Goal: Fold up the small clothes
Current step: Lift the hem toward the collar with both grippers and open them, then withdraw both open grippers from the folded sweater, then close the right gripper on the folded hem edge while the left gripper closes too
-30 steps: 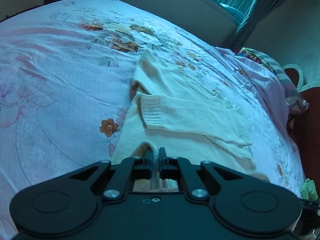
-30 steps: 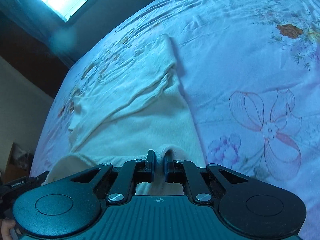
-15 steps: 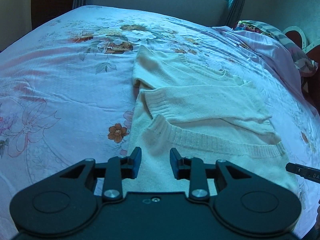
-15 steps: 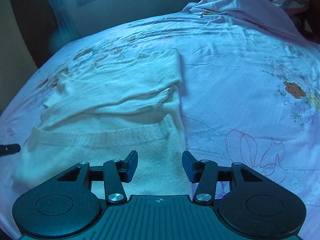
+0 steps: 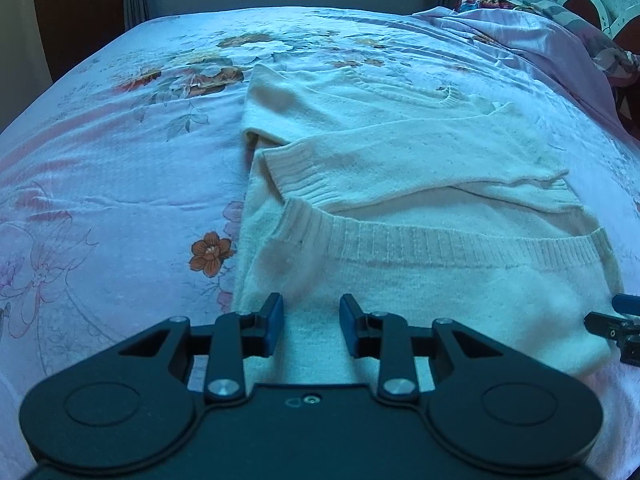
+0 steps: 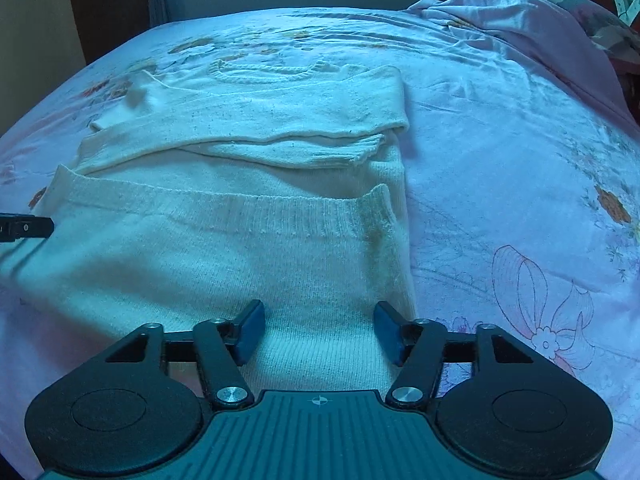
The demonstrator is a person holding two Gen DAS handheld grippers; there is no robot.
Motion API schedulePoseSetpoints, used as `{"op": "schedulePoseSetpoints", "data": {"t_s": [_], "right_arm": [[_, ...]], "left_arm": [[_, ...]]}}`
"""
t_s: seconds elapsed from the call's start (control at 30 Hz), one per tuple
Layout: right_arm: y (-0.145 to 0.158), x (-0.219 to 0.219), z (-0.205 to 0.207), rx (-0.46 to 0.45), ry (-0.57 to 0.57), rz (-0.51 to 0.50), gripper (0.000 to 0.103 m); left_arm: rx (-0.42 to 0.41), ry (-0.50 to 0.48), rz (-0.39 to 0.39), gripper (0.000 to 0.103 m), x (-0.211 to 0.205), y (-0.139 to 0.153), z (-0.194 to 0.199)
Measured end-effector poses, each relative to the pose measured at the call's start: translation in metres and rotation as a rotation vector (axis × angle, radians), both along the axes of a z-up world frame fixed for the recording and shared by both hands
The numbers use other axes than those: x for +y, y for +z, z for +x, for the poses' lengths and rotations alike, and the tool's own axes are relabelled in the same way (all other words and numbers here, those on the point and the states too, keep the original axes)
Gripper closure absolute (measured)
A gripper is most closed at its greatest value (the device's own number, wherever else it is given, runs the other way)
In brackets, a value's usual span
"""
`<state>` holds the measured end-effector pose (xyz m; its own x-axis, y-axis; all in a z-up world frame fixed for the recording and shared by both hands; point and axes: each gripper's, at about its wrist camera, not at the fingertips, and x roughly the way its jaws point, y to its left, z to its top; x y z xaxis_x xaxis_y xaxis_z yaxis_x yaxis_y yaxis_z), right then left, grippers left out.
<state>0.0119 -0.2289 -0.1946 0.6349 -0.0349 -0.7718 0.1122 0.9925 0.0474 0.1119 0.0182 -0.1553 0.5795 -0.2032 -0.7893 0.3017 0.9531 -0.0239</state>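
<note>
Bedsheet | sweater folded | left hand-held gripper, right hand-held gripper agape, empty

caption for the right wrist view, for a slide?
Right gripper open above the folded-up hem of a cream sweater on a floral bedsheet.

Both wrist cams sat low, close over the folded sweater, facing the headboard; sweater shared.
</note>
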Motion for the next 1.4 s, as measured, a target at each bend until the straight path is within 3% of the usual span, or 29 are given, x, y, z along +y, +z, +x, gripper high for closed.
{"op": "schedulePoseSetpoints", "data": {"t_s": [0.07, 0.23, 0.57, 0.7, 0.73, 0.77, 0.83, 1.07, 1.2, 1.27, 1.33, 1.4], "right_arm": [[-0.003, 0.005, 0.001, 0.000, 0.020, -0.023, 0.021], [-0.009, 0.005, 0.009, 0.020, 0.017, 0.006, 0.000], [-0.009, 0.002, 0.002, -0.050, 0.036, 0.009, 0.000], [0.012, -0.007, -0.009, -0.205, -0.004, -0.008, 0.000], [0.016, -0.010, -0.006, -0.216, -0.004, -0.020, 0.010], [0.018, -0.014, -0.002, -0.214, 0.006, -0.025, 0.033], [0.017, -0.025, 0.011, -0.179, -0.002, -0.012, 0.055], [0.017, -0.055, 0.032, -0.171, -0.011, 0.051, 0.055], [0.013, -0.059, 0.042, -0.133, 0.040, 0.082, 0.057], [0.012, -0.056, 0.041, -0.117, 0.072, 0.089, 0.085], [0.011, -0.053, 0.038, -0.109, 0.098, 0.091, 0.094], [0.008, -0.053, 0.036, -0.104, 0.108, 0.098, 0.094]], "left_arm": [[-0.004, -0.005, 0.007, 0.074, -0.001, 0.000, 0.000], [-0.016, -0.026, 0.028, 0.073, -0.004, 0.001, 0.002], [-0.052, -0.054, 0.009, 0.073, 0.009, 0.010, 0.010], [-0.052, -0.073, -0.006, 0.073, 0.018, 0.007, 0.022], [-0.051, -0.083, -0.010, 0.073, 0.018, 0.006, 0.026], [-0.052, -0.088, -0.007, 0.073, 0.017, 0.004, 0.029], [-0.061, -0.096, 0.003, 0.073, 0.014, 0.001, 0.035], [-0.049, -0.156, -0.005, 0.073, 0.009, -0.008, 0.046], [-0.033, -0.186, -0.038, 0.093, 0.010, -0.008, 0.043], [-0.040, -0.198, -0.049, 0.098, 0.010, -0.004, 0.037], [-0.033, -0.213, -0.097, 0.098, 0.012, 0.000, 0.032], [-0.041, -0.214, -0.079, 0.098, 0.012, -0.001, 0.031]]}}
